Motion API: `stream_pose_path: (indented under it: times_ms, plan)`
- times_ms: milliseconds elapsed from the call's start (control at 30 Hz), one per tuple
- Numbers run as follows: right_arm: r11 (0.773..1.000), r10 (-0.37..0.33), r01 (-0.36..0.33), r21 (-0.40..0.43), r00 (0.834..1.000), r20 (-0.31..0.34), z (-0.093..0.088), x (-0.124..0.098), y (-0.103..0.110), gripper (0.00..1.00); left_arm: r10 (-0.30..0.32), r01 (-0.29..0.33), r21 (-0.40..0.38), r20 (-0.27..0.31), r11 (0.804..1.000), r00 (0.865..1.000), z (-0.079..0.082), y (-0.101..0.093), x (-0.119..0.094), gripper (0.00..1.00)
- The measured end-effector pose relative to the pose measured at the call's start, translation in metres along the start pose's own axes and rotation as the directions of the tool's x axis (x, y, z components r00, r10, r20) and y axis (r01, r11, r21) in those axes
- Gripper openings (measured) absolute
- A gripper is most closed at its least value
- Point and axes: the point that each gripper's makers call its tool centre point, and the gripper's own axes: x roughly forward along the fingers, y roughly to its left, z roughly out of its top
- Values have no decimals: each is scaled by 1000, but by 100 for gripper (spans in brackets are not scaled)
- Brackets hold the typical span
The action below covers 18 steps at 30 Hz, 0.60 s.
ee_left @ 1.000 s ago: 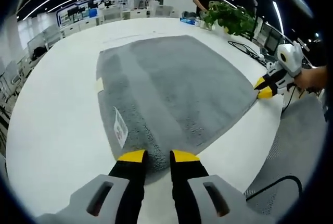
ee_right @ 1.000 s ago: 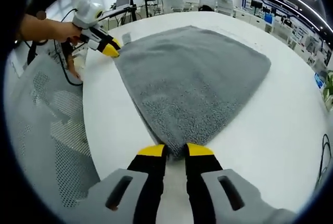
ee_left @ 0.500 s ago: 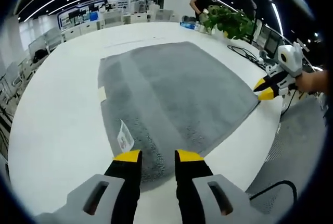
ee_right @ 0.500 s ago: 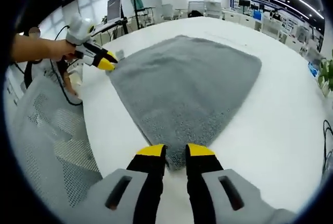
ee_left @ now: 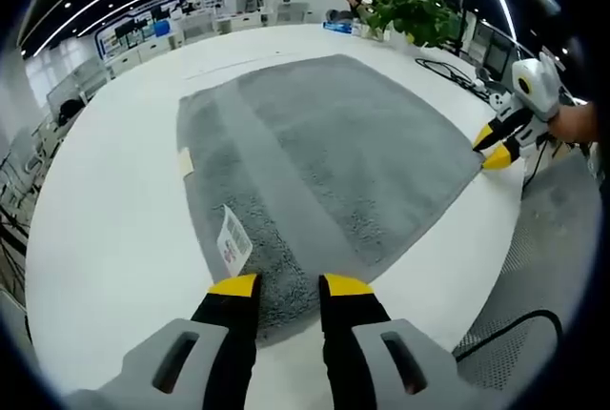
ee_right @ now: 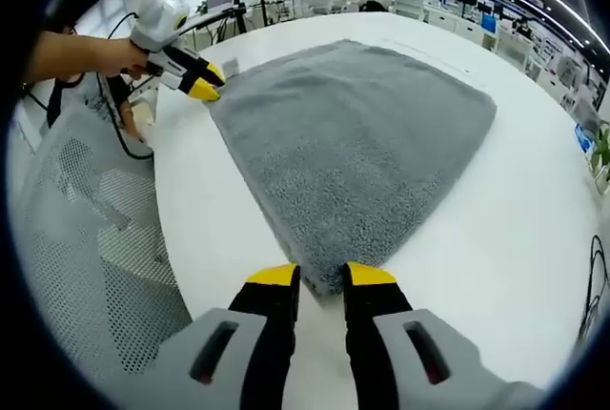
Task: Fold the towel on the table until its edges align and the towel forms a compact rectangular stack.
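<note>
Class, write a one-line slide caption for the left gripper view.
Left gripper at a corner of the grey towel on a white table.

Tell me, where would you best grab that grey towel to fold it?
By its two near corners, coming in low from the table edge. The towel lies flat, so only its thin edges offer a lip to pinch. The left gripper already sits at one corner and the right gripper at the other, which should let the near edge lift evenly.

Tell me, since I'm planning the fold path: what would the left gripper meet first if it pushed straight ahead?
The grey towel itself: the left gripper already has its jaws at the near corner, so going on would likely bunch the cloth across the white table.
</note>
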Motion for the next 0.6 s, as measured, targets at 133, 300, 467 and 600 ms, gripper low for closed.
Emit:
stream_pose_path:
  times_ms: [133, 300, 467, 600]
  plan:
    - [999, -9, 7, 40, 998, 65, 13, -1, -4, 14, 28, -28, 19, 9, 999, 1000, 1, 3, -3, 27]
    - [998, 30, -35, 43, 995, 94, 24, -8, 5, 13, 31, -32, 21, 26, 999, 999, 9, 3, -7, 27]
    - [996, 40, -48, 72, 992, 117, 27, -11, 3, 11, 35, -35, 8, 28, 999, 999, 17, 7, -3, 27]
    - [997, 1, -7, 72, 996, 85, 20, -1, -9, 10, 44, -44, 13, 5, 999, 999, 15, 8, 3, 27]
